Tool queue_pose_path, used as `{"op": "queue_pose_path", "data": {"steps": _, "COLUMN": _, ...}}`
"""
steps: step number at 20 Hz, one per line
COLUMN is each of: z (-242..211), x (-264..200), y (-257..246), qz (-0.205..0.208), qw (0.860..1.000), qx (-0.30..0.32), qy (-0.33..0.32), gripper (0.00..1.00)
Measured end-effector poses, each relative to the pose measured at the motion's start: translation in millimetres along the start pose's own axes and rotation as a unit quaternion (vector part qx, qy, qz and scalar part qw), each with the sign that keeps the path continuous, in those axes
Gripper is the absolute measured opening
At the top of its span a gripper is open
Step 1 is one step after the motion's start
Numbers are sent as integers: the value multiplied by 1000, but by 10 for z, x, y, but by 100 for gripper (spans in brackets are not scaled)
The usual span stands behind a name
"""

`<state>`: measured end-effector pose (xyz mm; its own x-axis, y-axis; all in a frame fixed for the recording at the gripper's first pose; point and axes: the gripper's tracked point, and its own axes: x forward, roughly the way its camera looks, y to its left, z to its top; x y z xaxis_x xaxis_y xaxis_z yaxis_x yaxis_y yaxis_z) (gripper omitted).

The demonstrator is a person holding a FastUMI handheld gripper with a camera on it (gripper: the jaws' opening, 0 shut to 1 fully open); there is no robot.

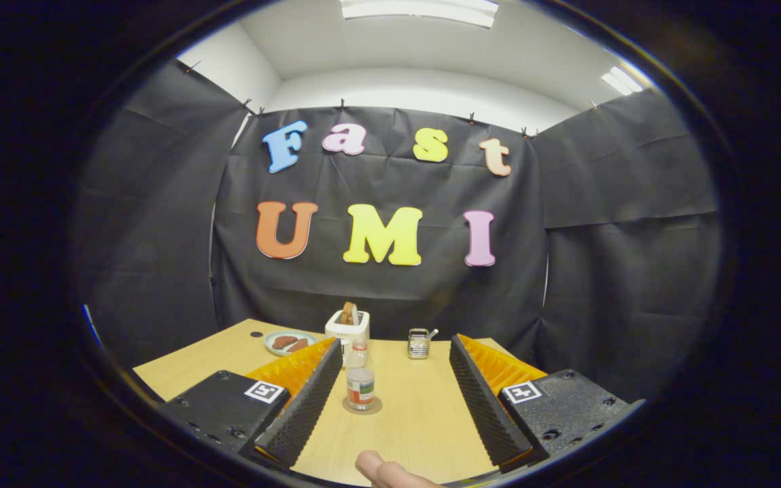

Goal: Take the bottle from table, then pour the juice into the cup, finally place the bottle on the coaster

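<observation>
My gripper (394, 347) is open, its two black ribbed fingers (309, 407) spread wide over the wooden table (417, 420). Between them, close to the left finger, a small clear bottle (361, 390) with a coloured label band stands upright on a round brown coaster (371, 409). Neither finger touches it. Directly behind the bottle stands a smaller clear vessel (359, 353) that looks like the cup, partly hidden by it. I cannot tell how much juice either one holds.
Beyond the fingers, a white toaster (348, 331) with bread in it stands at the back of the table. To its left lies a plate (275, 347) of reddish food, to its right a small metal holder (419, 343). A person's fingertip (380, 468) shows at the near table edge.
</observation>
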<state>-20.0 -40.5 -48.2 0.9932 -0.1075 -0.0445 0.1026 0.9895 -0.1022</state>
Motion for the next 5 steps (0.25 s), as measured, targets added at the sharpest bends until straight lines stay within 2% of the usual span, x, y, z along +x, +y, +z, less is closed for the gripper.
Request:
{"op": "queue_pose_path", "data": {"steps": 3, "z": -113, "x": -21, "y": 80, "qz": 16, "qw": 999, "qx": 24, "qy": 24, "gripper": 100}}
{"op": "queue_pose_path", "data": {"steps": 5, "z": -74, "x": -40, "y": 48, "qz": 14, "qw": 999, "qx": 17, "qy": 24, "gripper": 100}}
